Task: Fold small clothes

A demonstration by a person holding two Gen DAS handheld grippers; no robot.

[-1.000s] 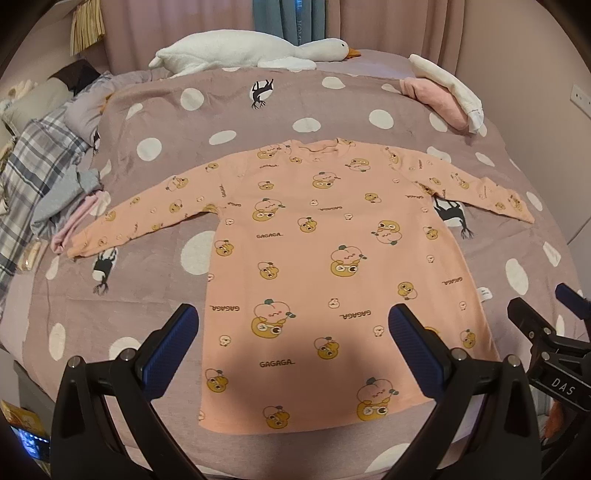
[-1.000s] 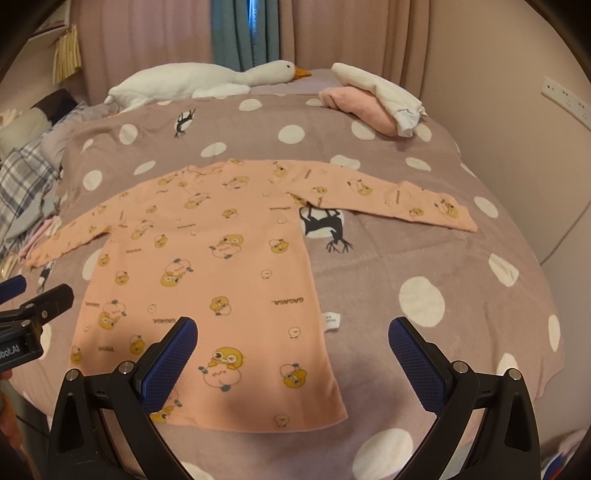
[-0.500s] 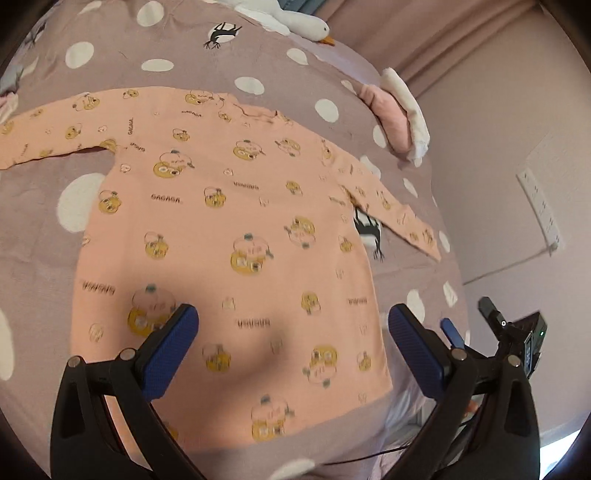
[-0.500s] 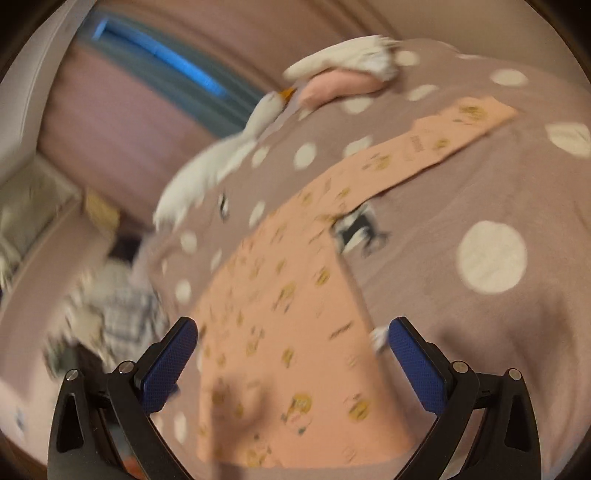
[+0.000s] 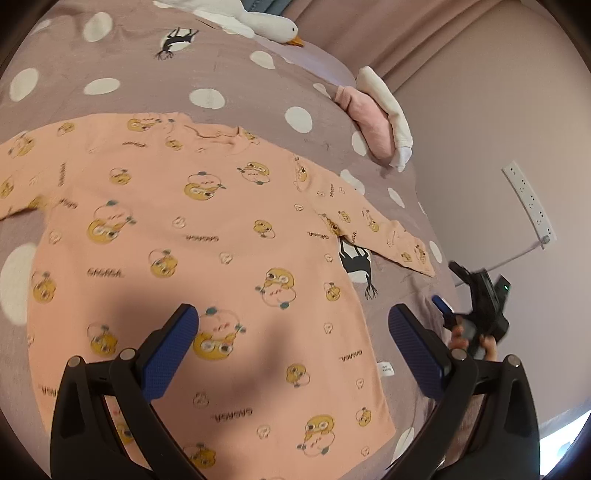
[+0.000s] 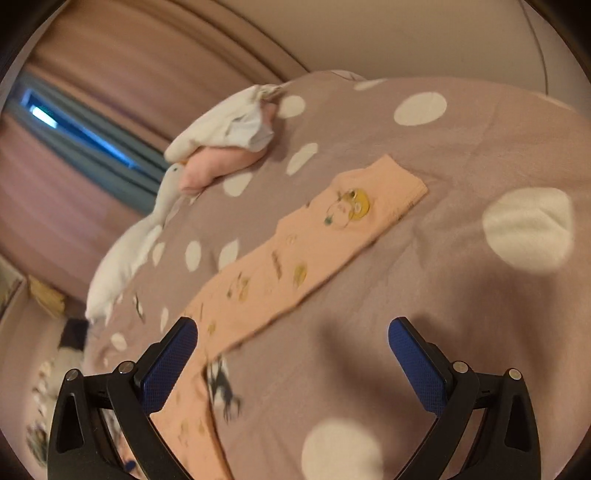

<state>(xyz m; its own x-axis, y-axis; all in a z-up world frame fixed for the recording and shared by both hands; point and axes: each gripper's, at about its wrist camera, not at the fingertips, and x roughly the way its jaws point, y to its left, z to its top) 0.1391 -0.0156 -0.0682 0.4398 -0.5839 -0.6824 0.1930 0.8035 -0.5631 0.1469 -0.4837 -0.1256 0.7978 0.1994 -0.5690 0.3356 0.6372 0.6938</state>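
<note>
Both my claws have swung toward the bed's right edge, my right gripper (image 6: 291, 365) and left gripper (image 5: 293, 345) released and empty, since the peach shirt (image 5: 207, 254) lies flat mid-bedspread (image 6: 461, 295) and its right sleeve (image 6: 314, 251) folds first, I judge.

Left wrist view: looking down from above over the lower half of the peach top (image 5: 207, 236), fairly close, tilted toward the wall side of the bed (image 5: 236, 77). Right wrist view: lower and nearer the bedspread, rolled sideways (horizon well off level), aimed along the sleeve (image 6: 332, 236) toward the curtains (image 6: 92, 122). Shared between both: that sleeve, the pink-and-white bundle (image 6: 225, 147) near the bed edge, the goose plush (image 5: 258, 18). Right gripper (image 5: 476, 299) also caught at the left view's right edge.
</note>
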